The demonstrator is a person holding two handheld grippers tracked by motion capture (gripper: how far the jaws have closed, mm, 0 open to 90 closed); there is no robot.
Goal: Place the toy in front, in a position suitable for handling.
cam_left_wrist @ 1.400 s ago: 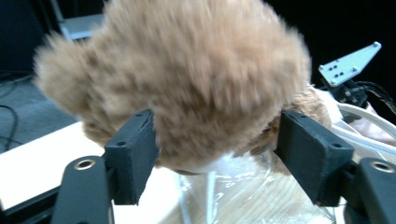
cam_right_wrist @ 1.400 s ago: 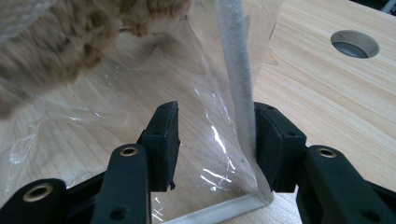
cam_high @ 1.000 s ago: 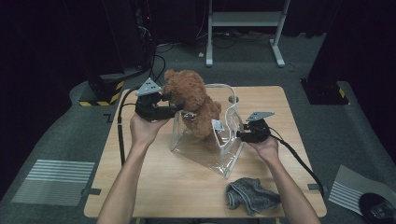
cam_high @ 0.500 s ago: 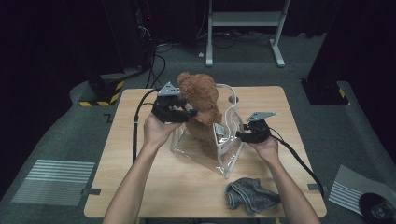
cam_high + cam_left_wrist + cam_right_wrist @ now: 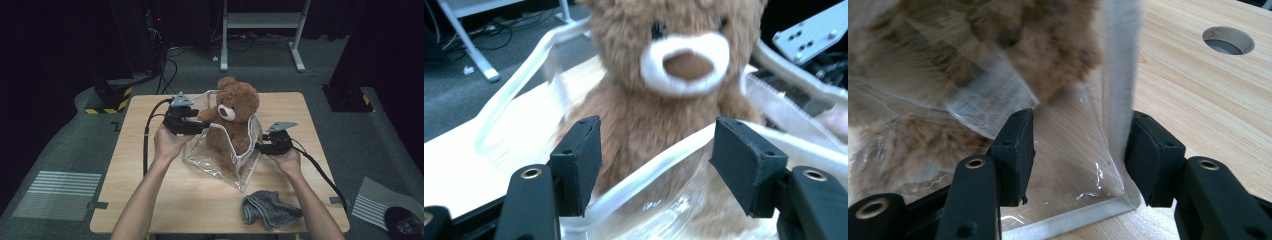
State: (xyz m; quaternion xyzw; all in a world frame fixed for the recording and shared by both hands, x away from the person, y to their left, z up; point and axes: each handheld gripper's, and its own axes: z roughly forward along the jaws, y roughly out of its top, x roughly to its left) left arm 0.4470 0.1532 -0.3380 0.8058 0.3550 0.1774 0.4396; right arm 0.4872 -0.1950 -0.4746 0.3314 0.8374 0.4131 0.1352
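My wooden table (image 5: 150,200) carries the clear bag (image 5: 220,160) mid-top, a grey cloth (image 5: 270,210) near my front edge, a round hole (image 5: 1228,41) beyond.

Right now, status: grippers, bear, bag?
Left gripper open, jaws just opening. Right gripper open at clear bag corner. Teddy bear sits in bag. Grey cloth clear.
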